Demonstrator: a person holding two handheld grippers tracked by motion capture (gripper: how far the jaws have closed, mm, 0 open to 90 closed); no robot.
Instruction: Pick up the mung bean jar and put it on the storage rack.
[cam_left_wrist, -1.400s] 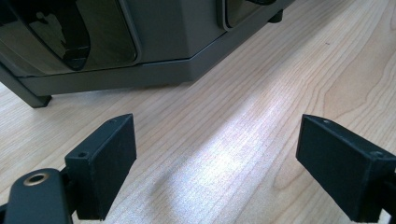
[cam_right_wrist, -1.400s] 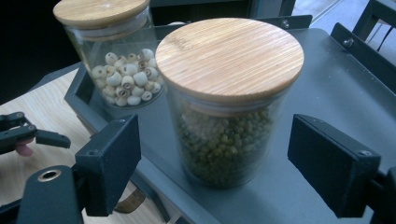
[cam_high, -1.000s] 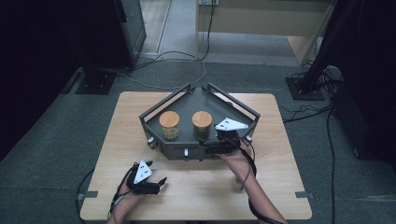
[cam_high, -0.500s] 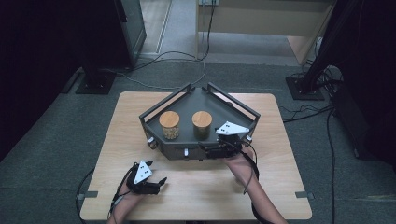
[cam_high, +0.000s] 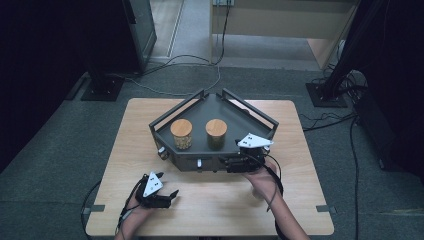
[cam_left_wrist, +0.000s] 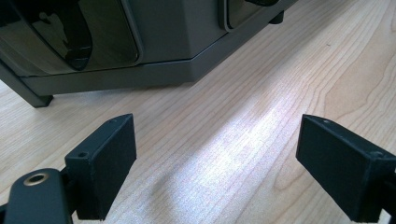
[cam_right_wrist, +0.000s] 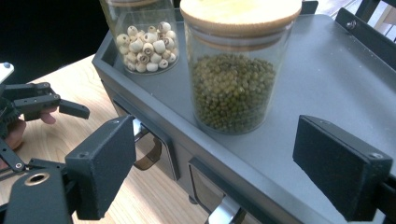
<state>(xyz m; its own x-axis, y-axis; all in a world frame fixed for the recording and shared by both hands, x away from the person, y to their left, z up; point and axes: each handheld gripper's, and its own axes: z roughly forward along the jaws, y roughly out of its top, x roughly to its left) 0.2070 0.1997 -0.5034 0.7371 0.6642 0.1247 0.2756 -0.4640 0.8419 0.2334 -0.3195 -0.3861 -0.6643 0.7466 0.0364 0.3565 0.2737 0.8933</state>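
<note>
Right gripper (cam_high: 231, 163) drawing back slightly from green-bean jar (cam_high: 216, 133) since a second ago, jaws having just been opening, now standing wide with nothing between. Jar standing upright on grey tray (cam_high: 200, 107), long axis vertical, wooden lid up, beside jar of pale seeds (cam_high: 181, 134). Left gripper (cam_high: 170, 196) resting on table (cam_high: 225, 200) near front edge, jaws spread wide, empty. Right gripper view revealing green beans (cam_right_wrist: 233, 91) and tray's front drawers (cam_right_wrist: 154, 149); high view giving tray's three-cornered outline.

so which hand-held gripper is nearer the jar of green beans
Right. The right hand-held gripper sits at the rack's front edge just before the green bean jar; the left hand-held gripper rests on the table, farther off.
</note>
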